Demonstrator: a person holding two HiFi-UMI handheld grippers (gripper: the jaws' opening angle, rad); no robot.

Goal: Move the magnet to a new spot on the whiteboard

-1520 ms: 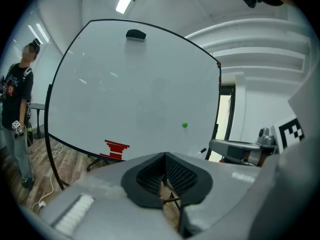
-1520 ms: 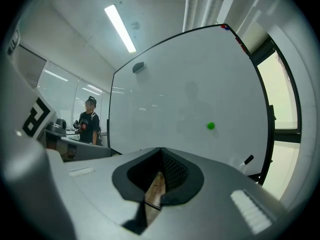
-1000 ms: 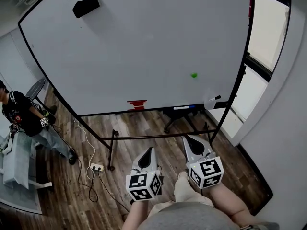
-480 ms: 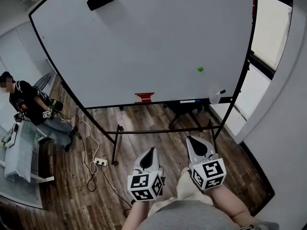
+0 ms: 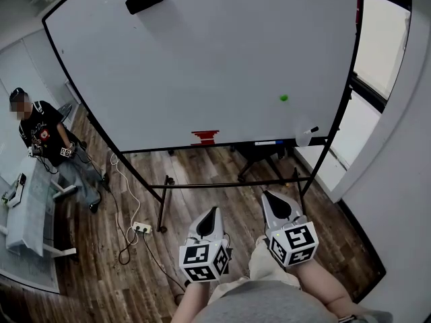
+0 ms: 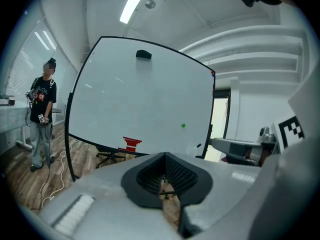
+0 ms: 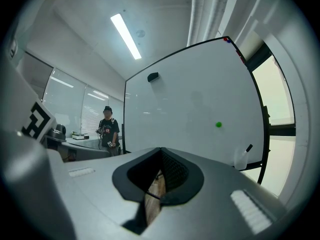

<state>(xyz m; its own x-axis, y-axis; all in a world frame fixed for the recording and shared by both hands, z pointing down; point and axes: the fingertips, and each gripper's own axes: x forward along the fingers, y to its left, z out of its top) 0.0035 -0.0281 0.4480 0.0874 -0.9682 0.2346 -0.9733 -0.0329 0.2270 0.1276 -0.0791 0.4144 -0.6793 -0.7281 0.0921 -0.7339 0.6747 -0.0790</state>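
wooden floor (image 5: 101, 274) | whiteboard (image 5: 202, 66), green magnet (image 5: 283, 98) | left hand-held gripper (image 5: 214, 210), right hand-held gripper (image 5: 265, 194): closed, empty

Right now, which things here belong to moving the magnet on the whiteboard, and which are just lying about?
For the job:
green magnet
whiteboard
left gripper and right gripper, both shut and empty

Just lying about:
black eraser high on the board
red block at the bottom edge
bottle at the tray's right end
power strip on the floor

Office: rolling whiteboard (image 5: 202, 66), ceiling strip lights (image 7: 126, 35)
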